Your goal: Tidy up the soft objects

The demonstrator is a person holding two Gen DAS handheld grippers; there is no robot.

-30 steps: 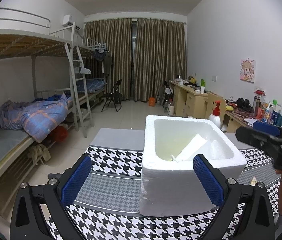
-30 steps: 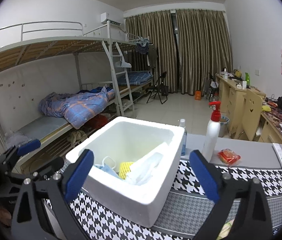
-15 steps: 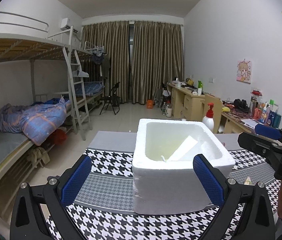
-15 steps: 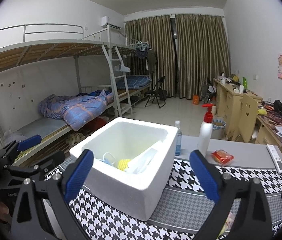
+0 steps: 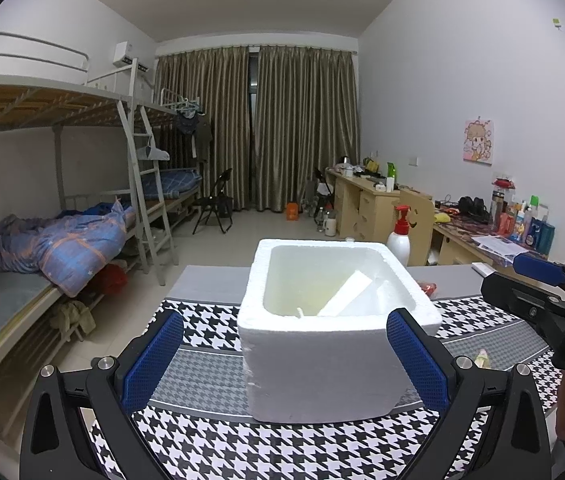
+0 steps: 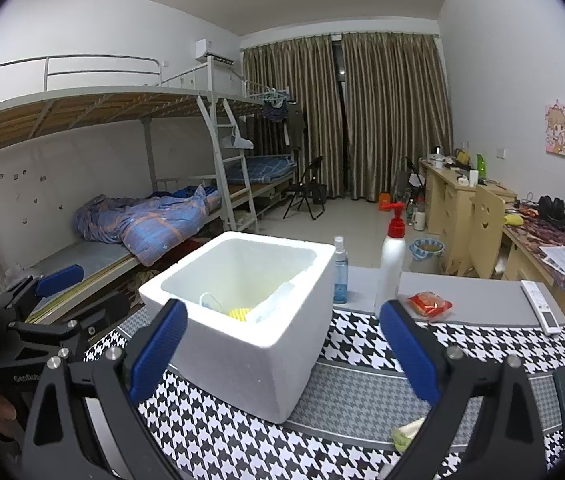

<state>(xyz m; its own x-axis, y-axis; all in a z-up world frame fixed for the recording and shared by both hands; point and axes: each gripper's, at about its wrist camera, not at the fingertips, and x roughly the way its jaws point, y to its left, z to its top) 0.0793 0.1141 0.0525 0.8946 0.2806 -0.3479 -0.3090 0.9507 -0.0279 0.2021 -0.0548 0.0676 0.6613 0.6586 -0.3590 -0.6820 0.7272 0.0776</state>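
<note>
We have both tongs spread wide and empty — left gripper (image 5: 282, 354) and right gripper (image 6: 282, 340) each hold nothing between the blue pads.

What has changed over the last second: both cameras have backed away from the foam box (image 5: 334, 344). It reads smaller now and sits lower in both views, and more of the houndstooth cloth (image 5: 210, 440) shows around it. We read that as a retreat after a drop, not an approach.

Box contents, right view: a yellow sponge-like piece (image 6: 239, 313), a white bag (image 6: 276, 300) and what looks like a face mask (image 6: 211, 301), all inside.

Still loose on the cloth: a pale soft item (image 6: 406, 432) at 5 o'clock from the box, just beside the right tong's right finger, and a red packet (image 6: 429, 303) at 2 o'clock near the spray bottle (image 6: 392, 258). Likely next pick — the pale item, since it is closest to the right tongs.
</note>
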